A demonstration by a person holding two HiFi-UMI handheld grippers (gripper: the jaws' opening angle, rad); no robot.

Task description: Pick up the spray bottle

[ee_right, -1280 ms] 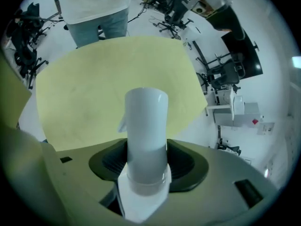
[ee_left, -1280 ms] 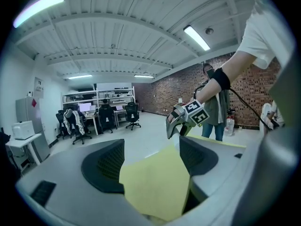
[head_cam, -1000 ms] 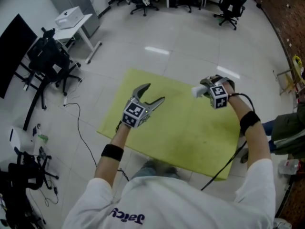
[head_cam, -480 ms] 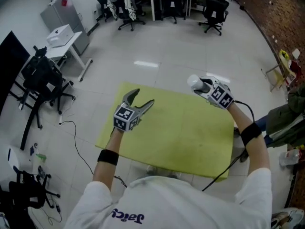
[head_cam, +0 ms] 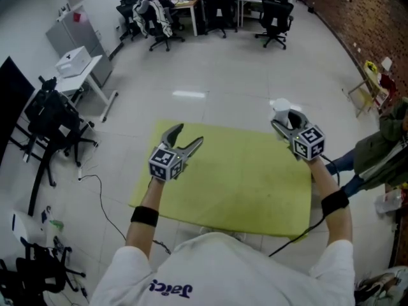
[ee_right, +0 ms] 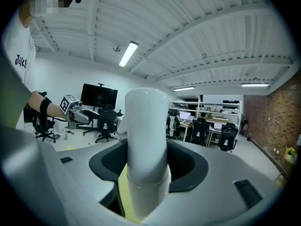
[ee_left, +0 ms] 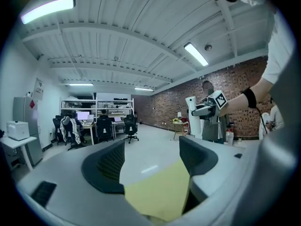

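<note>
The white spray bottle is off the yellow table, held upright above its far right corner. My right gripper is shut on it. In the right gripper view the bottle fills the middle, squeezed between both pads of the gripper. My left gripper hovers over the table's left side, open, with nothing between its fingers. In the left gripper view its jaws frame bare floor and table, and the bottle shows far off to the right.
Office chairs and desks line the far side of the room. A black stand and a white side table are to the left, with a cable on the floor. A person in a green jacket is at the right edge.
The right gripper has risen with the bottle and rolled, bringing the bottle from lying sideways to upright. The left gripper has lifted slightly and stays open.
</note>
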